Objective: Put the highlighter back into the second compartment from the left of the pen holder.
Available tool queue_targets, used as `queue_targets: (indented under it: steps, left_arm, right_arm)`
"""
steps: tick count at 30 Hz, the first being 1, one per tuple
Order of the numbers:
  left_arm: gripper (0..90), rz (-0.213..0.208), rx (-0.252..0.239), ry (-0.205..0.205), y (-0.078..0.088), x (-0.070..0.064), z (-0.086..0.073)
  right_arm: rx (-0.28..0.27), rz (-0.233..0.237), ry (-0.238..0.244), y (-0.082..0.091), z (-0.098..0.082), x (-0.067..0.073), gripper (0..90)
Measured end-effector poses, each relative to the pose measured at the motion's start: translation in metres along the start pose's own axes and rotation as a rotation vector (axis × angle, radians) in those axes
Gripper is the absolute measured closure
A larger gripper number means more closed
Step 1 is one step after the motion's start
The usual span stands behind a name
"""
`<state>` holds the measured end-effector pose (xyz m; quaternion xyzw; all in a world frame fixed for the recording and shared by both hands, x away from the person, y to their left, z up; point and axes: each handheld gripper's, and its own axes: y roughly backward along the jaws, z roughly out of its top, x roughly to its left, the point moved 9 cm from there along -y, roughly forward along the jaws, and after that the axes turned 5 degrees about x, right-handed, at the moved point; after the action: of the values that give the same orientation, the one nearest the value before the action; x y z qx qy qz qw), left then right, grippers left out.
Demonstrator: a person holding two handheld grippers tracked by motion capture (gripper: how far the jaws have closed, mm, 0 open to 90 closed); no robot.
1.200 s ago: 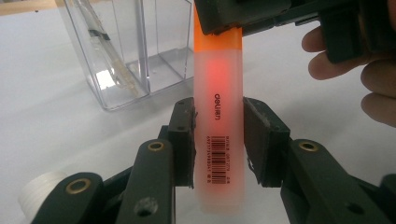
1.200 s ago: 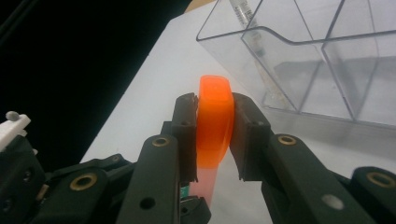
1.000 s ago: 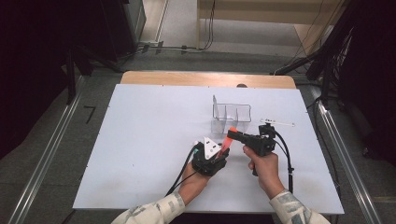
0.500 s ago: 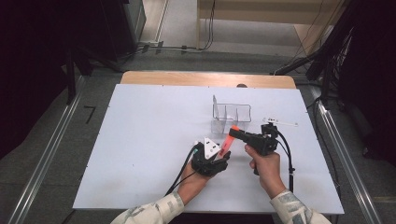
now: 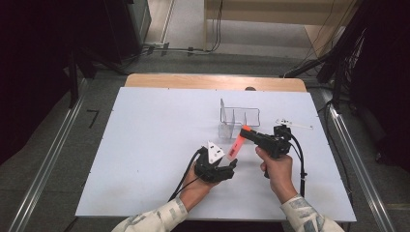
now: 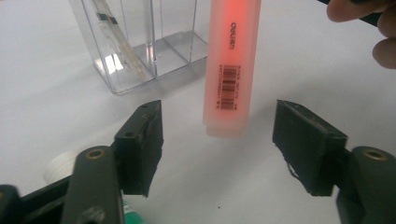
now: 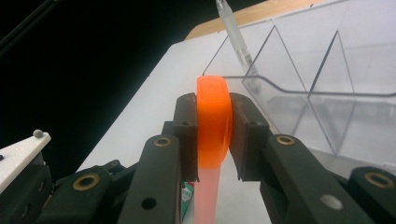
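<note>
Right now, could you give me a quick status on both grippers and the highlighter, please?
Right gripper clamped on orange highlighter cap. Left gripper jaws just opened, highlighter between, untouched. Clear organizer beyond, path free.

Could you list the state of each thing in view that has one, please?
Orange highlighter: capped, lifted off the table, tilted.
Right tongs: shut on the highlighter's cap.
Left tongs: just opened, highlighter end between, untouched.
Clear organizer: upright, a pen leaning inside.

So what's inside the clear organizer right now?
A pen leans in one end compartment of the organizer. The next compartment looks empty. In the high view the highlighter and the right tongs cover part of its front.
</note>
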<state>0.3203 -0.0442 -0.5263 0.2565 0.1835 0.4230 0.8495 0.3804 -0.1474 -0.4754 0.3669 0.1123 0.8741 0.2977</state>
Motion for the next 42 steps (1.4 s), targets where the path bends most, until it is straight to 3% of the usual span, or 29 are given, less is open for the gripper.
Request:
queue_targets:
  steps: [12, 33, 42]
  left_arm:
    - [24.2, 0.036, -0.018, -0.006, 0.006, 0.008, 0.002]
    - [23.2, 0.054, -0.04, 0.027, 0.026, 0.029, 0.004]
    - [23.1, 0.075, -0.046, 0.044, 0.034, 0.043, 0.001]
  right_arm:
    - [-0.045, 0.003, -0.004, 0.005, 0.015, -0.001, 72.0]
    - [-0.107, -0.012, -0.016, 0.01, 0.039, -0.009, 72.0]
    - [-0.139, -0.045, -0.018, 0.014, 0.049, -0.018, 72.1]
